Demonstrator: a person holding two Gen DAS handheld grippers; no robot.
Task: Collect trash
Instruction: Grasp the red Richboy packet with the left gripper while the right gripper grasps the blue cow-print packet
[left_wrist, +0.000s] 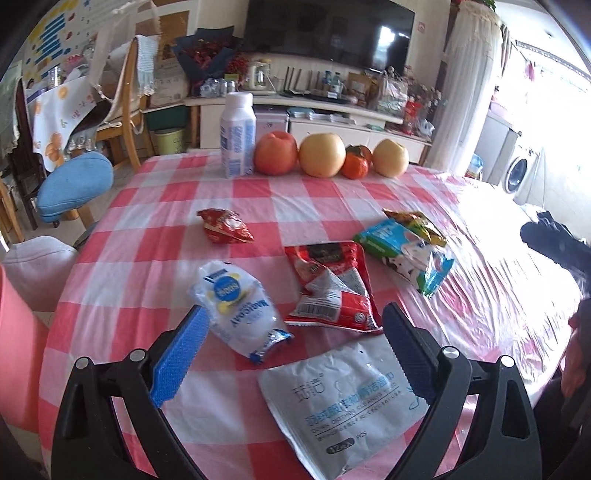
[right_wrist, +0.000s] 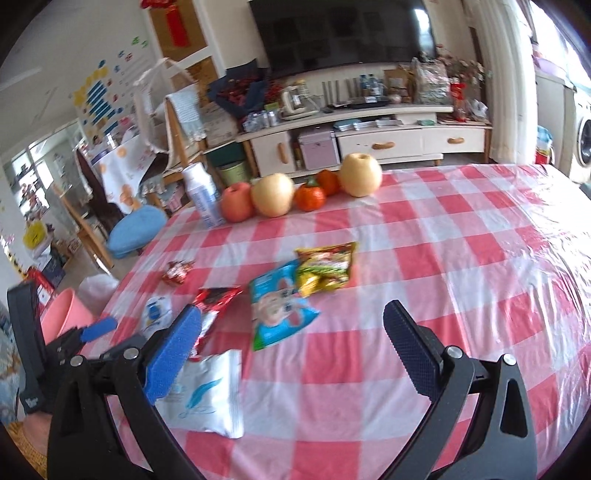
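Several empty wrappers lie on the red-and-white checked table (left_wrist: 147, 206). In the left wrist view: a grey wipes pouch (left_wrist: 343, 402), a white-blue bag (left_wrist: 236, 314), a red packet (left_wrist: 332, 288), a small red wrapper (left_wrist: 225, 225), a blue-green packet (left_wrist: 406, 251) and a yellow-green wrapper (left_wrist: 417, 221). My left gripper (left_wrist: 295, 328) is open and empty, above the pouch and the white-blue bag. My right gripper (right_wrist: 295, 325) is open and empty, above the blue-green packet (right_wrist: 280, 314), next to the white pouch (right_wrist: 207, 395) and yellow-green wrapper (right_wrist: 328, 269). The left gripper (right_wrist: 98, 326) shows at the left edge.
A white bottle (left_wrist: 238, 136), an apple (left_wrist: 275, 153), two pears and persimmons (left_wrist: 354, 164) stand in a row at the far table edge. A pink bin (right_wrist: 62, 314) stands beside the table on the left. Chairs (left_wrist: 122, 96) and a TV cabinet (right_wrist: 369, 144) are beyond.
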